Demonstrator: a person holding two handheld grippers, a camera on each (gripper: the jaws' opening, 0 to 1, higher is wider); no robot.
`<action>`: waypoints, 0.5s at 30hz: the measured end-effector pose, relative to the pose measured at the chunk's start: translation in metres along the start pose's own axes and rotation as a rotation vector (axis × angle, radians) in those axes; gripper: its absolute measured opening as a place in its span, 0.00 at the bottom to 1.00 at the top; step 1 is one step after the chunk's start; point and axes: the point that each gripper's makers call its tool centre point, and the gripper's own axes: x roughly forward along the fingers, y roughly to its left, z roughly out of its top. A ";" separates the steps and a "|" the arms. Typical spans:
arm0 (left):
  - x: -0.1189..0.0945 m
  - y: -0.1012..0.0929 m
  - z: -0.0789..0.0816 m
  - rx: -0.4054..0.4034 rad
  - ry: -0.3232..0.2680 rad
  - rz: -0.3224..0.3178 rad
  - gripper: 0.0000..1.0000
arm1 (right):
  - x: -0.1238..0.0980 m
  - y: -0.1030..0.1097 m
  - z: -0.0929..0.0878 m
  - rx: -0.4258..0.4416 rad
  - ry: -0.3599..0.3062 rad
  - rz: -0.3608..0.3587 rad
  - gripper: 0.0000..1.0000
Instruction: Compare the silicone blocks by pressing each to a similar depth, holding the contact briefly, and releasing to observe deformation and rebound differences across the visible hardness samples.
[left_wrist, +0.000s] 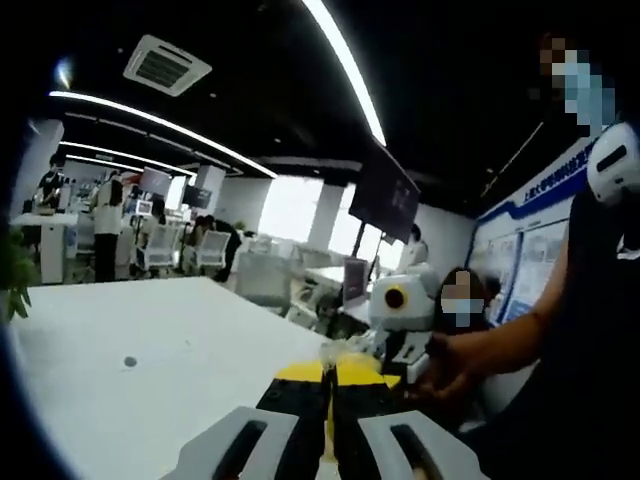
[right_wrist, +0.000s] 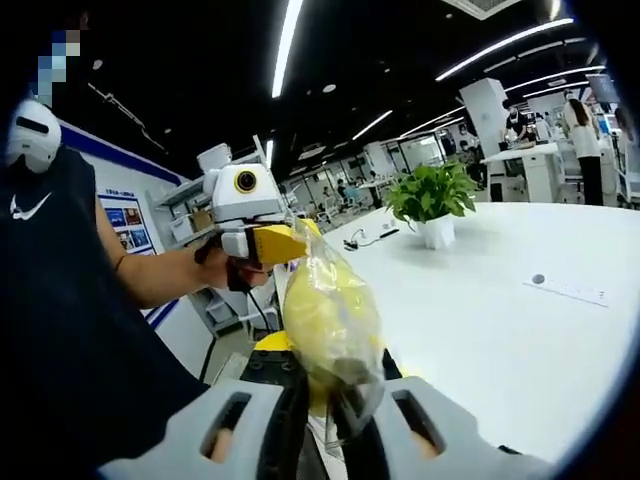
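Observation:
A clear plastic bag (right_wrist: 330, 320) with a yellow silicone block inside stands up between my right gripper's jaws. My right gripper (right_wrist: 330, 400) is shut on the bag's lower part. My left gripper (right_wrist: 278, 243), held by a hand, comes in from the left in the right gripper view, its yellow tips at the bag's top corner. In the left gripper view my left gripper (left_wrist: 331, 375) has its black, yellow-tipped jaws pressed together, with a pale crumple of bag film (left_wrist: 338, 350) at the tips. My right gripper (left_wrist: 402, 318) sits just beyond, in the person's hand.
A white table (left_wrist: 150, 340) spreads out under both grippers, with a small round port (left_wrist: 130, 361) in it. A potted plant (right_wrist: 432, 200) stands on the table (right_wrist: 500, 330) further off. The person (left_wrist: 590, 330) holding the grippers stands close at the table's edge. Desks and chairs lie behind.

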 end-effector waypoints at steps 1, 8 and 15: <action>0.000 0.000 -0.002 -0.001 0.006 -0.001 0.00 | 0.000 -0.001 -0.002 0.001 0.008 -0.001 0.03; 0.006 0.000 -0.010 0.005 0.015 -0.004 0.00 | -0.004 -0.004 -0.009 -0.002 0.019 -0.011 0.03; 0.012 0.000 -0.018 0.066 0.064 0.008 0.00 | -0.008 -0.010 -0.016 -0.001 0.036 -0.023 0.03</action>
